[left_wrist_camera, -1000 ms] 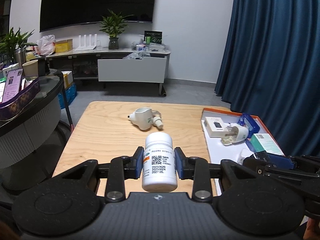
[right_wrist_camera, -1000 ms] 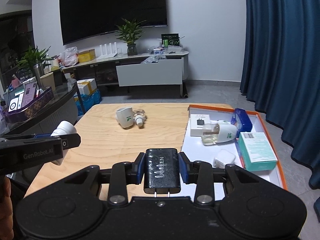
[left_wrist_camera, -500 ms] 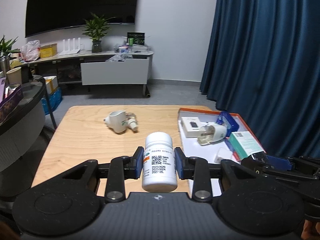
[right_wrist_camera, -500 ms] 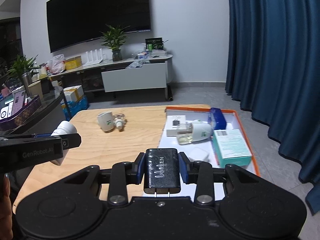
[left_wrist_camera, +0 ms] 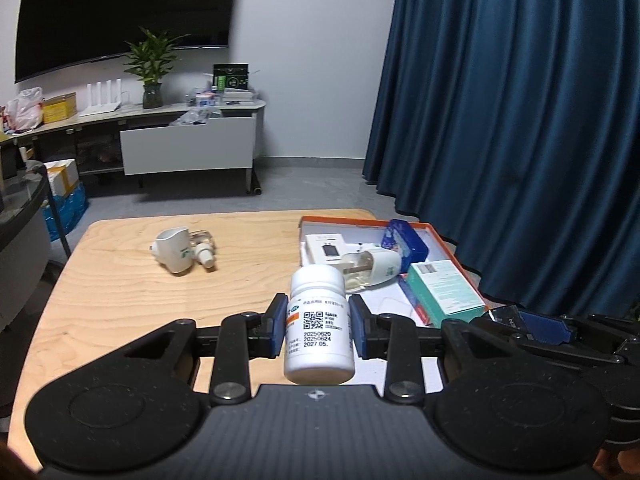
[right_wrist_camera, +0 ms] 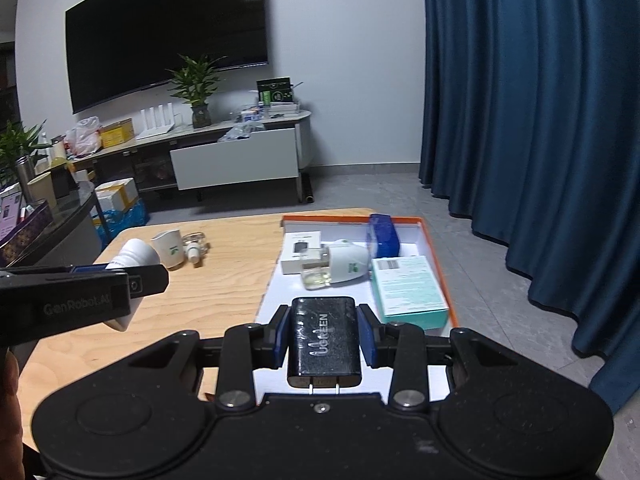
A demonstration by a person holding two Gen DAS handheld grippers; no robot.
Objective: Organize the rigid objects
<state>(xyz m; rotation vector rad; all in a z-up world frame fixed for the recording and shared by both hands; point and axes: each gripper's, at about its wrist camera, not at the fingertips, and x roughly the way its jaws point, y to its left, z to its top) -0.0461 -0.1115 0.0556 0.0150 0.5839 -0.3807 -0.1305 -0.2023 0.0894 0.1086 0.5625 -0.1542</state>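
Observation:
My left gripper (left_wrist_camera: 318, 322) is shut on a white pill bottle (left_wrist_camera: 318, 322), held above the near edge of the wooden table (left_wrist_camera: 120, 292). A black charger block (right_wrist_camera: 324, 340) sits clamped in my right gripper (right_wrist_camera: 324, 340), over the near end of the orange-rimmed white tray (right_wrist_camera: 434, 240). In that tray lie a white box (right_wrist_camera: 298, 256), a white plug-in vaporizer (right_wrist_camera: 340, 266), a blue case (right_wrist_camera: 384, 236) and a teal box (right_wrist_camera: 408, 292). A second white vaporizer (left_wrist_camera: 176, 254) with a small bottle (left_wrist_camera: 206, 254) lies on the table's far left. From the right wrist view the left gripper (right_wrist_camera: 80, 300) shows at the left.
A blue curtain (left_wrist_camera: 520, 120) hangs to the right of the table. Beyond it stand a low cabinet (left_wrist_camera: 188, 148) with a plant (left_wrist_camera: 152, 64) and a dark screen (left_wrist_camera: 120, 12) on the wall. A round dark counter (right_wrist_camera: 52, 228) with clutter sits to the left.
Both grippers have swung to the right with their loads; the tray now sits nearer the middle of both views and the table's left part has slid leftward.

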